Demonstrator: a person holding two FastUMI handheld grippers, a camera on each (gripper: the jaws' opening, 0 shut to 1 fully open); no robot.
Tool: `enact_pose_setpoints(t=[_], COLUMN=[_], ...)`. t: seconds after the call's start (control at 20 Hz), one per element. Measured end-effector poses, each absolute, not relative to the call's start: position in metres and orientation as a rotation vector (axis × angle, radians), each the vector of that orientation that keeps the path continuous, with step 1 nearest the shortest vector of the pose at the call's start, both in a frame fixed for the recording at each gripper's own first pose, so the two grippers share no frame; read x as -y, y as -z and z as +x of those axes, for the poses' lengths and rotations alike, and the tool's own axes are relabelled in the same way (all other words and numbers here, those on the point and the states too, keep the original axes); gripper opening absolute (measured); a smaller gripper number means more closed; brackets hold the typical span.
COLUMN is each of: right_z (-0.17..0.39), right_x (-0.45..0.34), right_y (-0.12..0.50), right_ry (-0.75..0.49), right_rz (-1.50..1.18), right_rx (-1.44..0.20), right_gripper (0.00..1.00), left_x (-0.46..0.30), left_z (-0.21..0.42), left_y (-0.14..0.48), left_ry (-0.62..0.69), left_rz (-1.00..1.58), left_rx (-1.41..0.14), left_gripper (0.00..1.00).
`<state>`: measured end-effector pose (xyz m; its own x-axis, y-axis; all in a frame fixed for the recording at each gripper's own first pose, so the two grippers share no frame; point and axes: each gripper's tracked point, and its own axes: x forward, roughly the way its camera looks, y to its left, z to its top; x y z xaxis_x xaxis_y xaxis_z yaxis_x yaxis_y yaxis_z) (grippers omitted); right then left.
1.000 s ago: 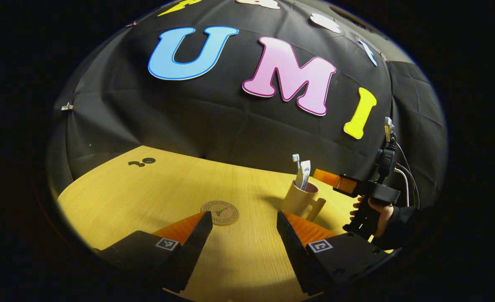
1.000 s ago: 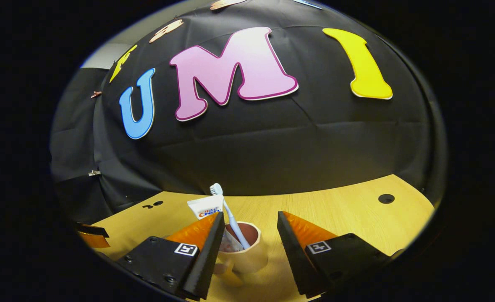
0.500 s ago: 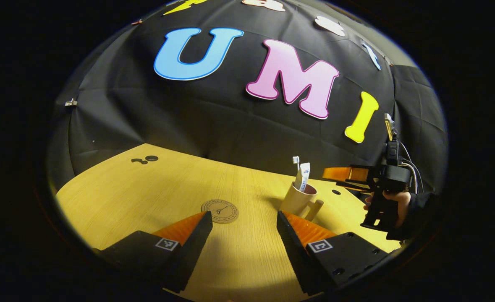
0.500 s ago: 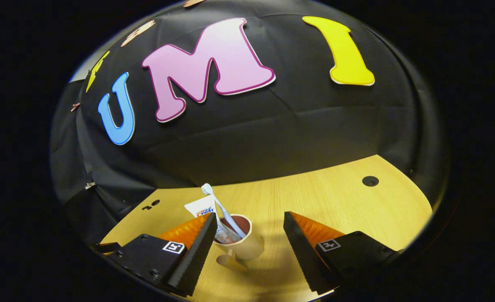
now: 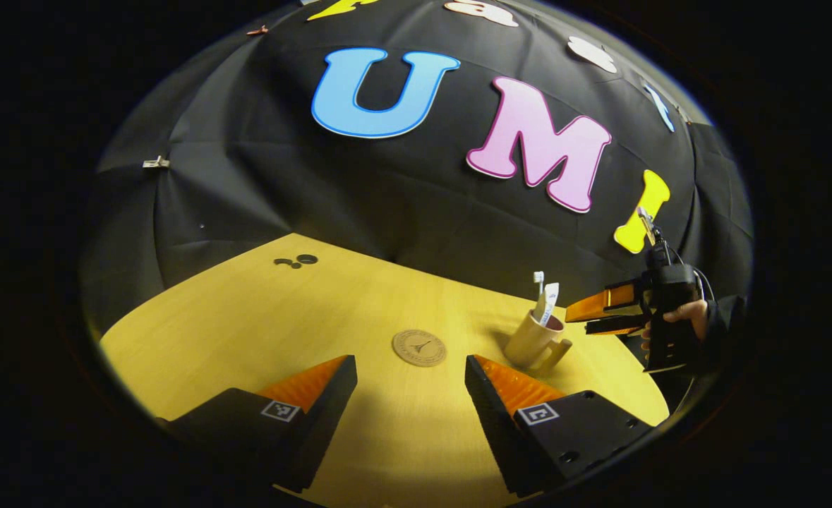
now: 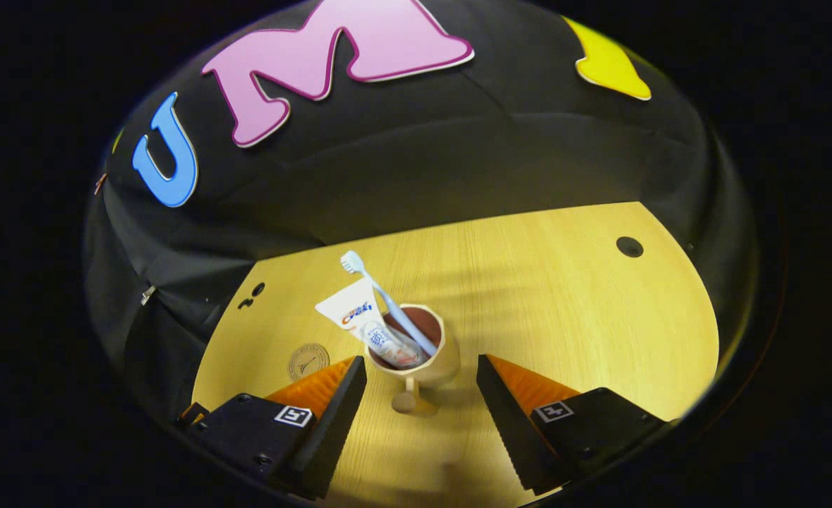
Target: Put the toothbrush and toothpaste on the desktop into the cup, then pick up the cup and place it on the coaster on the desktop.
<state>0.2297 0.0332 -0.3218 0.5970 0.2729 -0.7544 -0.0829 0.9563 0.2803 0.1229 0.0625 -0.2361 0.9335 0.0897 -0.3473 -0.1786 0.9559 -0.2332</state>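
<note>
In the right gripper view the cup [image 6: 416, 353] stands upright on the wooden desktop [image 6: 564, 296] at lower centre of the frame, with the toothbrush [image 6: 387, 303] and the toothpaste tube [image 6: 363, 321] leaning out of it toward the upper left, so the first half of the task looks done. The right gripper [image 6: 421, 409] hangs above and just behind the cup, its fingers spread wide and holding nothing; the cup's handle [image 6: 407, 396] points down the frame into the gap between them, which suggests the gripper is lined up to close on the handle or the cup wall for the lift. The coaster [image 6: 308, 362] lies flat at lower left of this frame, near the cup and partly behind the left-hand finger, a short carry away. In the left gripper view the left gripper [image 5: 410, 395] sits low at the bottom of the frame, also wide open and empty, over bare desktop, seemingly kept back out of the way. There the coaster [image 5: 419, 348] lies just beyond its fingertips, the cup [image 5: 534, 340] stands to its right, and the other gripper [image 5: 610, 310], held by a hand [image 5: 687, 314], hovers at the right edge above the cup's rim. The tall, leaning contents could tip the cup if it is gripped off-centre.
</note>
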Motion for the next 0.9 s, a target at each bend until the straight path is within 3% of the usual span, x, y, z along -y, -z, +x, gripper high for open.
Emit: enact_pose_setpoints(t=[0.55, 0.9], right_z=[0.210, 0.211], right_x=[-0.056, -0.054], right_y=[0.378, 0.411], right_ry=[-0.239, -0.207], right_rz=[0.142, 0.071], right_rx=[-1.313, -1.434], right_gripper=[0.97, 0.97], left_x=[-0.153, -0.159], left_z=[0.064, 0.041], left_y=[0.248, 0.265], left_ry=[-0.266, -0.290], left_rz=[-0.212, -0.234], left_rx=[-0.429, -0.469], left_gripper=[0.96, 0.96])
